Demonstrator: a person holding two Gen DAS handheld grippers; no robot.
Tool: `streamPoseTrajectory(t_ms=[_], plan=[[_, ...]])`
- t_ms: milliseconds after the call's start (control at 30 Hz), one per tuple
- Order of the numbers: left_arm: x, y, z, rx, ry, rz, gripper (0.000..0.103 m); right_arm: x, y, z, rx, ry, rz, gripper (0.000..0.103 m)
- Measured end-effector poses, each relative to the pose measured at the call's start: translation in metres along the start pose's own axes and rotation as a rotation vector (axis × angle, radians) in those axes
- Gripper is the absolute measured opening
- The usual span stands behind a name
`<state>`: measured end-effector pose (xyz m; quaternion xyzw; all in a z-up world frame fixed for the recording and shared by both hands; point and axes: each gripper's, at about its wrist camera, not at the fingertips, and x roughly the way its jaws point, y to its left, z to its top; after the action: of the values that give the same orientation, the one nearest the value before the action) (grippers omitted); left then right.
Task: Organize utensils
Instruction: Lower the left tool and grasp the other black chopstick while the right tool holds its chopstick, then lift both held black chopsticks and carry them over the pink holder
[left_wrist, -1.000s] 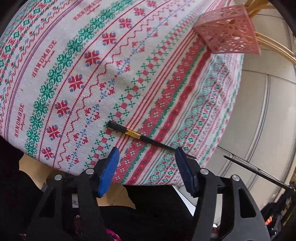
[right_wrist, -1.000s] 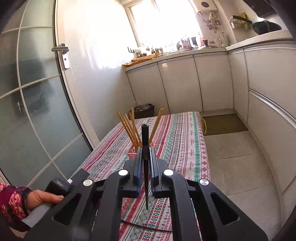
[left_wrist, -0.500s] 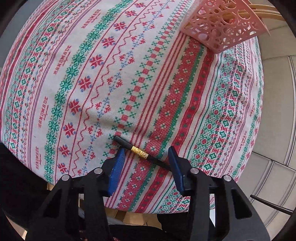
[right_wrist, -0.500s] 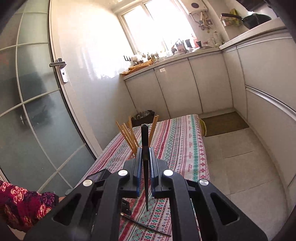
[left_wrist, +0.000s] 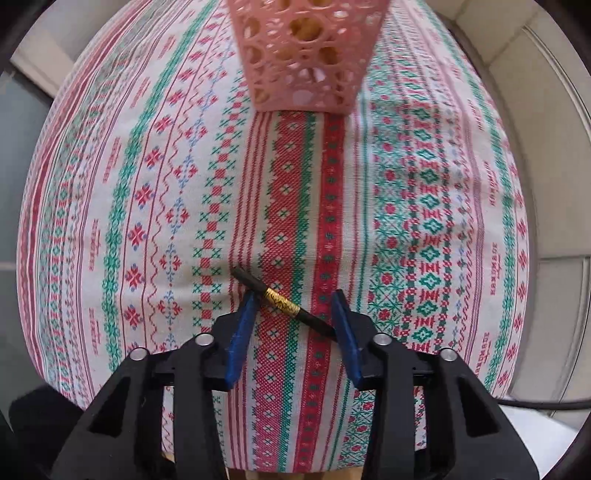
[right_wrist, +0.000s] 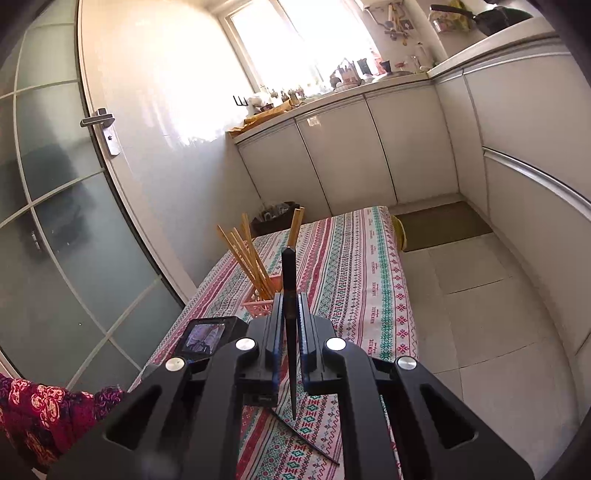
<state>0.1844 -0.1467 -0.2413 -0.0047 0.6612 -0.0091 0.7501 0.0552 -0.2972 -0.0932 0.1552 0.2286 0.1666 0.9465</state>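
Note:
A black chopstick with a gold band (left_wrist: 281, 302) lies slanted on the patterned tablecloth (left_wrist: 147, 221). My left gripper (left_wrist: 294, 300) is open and straddles it, one blue finger on each side, low over the cloth. A pink perforated holder (left_wrist: 306, 55) stands further along the table; it also shows in the right wrist view (right_wrist: 258, 306) with several wooden chopsticks (right_wrist: 243, 254) standing in it. My right gripper (right_wrist: 289, 302) is shut on a second black chopstick (right_wrist: 289, 280), held upright above the table's near end. The lying chopstick's thin end (right_wrist: 306, 439) shows below it.
The table (right_wrist: 369, 266) stands between a glass door (right_wrist: 55, 221) on the left and white kitchen cabinets (right_wrist: 351, 155) at the back and right. Tiled floor (right_wrist: 480, 314) lies to the right. The left gripper's camera (right_wrist: 207, 336) sits just left of my right gripper.
My left gripper has swung round along the table and come down over the lying chopstick, so the pink holder now sits straight ahead. My right gripper has kept its chopstick and risen slightly.

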Motion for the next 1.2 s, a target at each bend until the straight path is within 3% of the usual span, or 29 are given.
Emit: streamPoseTrajectory(t_ms=[33,200,500,667,767,1033,1200], plan=[[-0.001,-0.001,-0.001,0.02,-0.009,-0.017,0.021,0.001,0.0,0.0,0.001,0.003,-0.001,0.008],[-0.002,0.019,0.004,0.01,-0.026,-0.18,0.006,0.009,-0.001,-0.003,0.012,0.037,0.009,0.008],[-0.007,0.067,0.014,0.071,-0.092,-0.326,0.006,0.048,0.0,-0.015,0.028,0.177,-0.002,0.008],[-0.036,0.094,0.019,0.076,-0.283,-0.477,0.006,0.05,0.015,-0.014,-0.025,0.136,-0.043,0.008],[-0.069,0.109,-0.019,0.083,-0.439,-0.52,0.006,0.047,0.026,-0.014,-0.052,0.101,-0.056,0.008],[-0.143,0.136,-0.063,0.139,-0.845,-0.499,0.006,0.046,0.059,-0.006,-0.118,0.004,-0.076,0.008],[-0.181,0.147,-0.062,0.136,-0.978,-0.492,0.006,0.043,0.067,0.011,-0.105,-0.052,-0.065,0.008]])
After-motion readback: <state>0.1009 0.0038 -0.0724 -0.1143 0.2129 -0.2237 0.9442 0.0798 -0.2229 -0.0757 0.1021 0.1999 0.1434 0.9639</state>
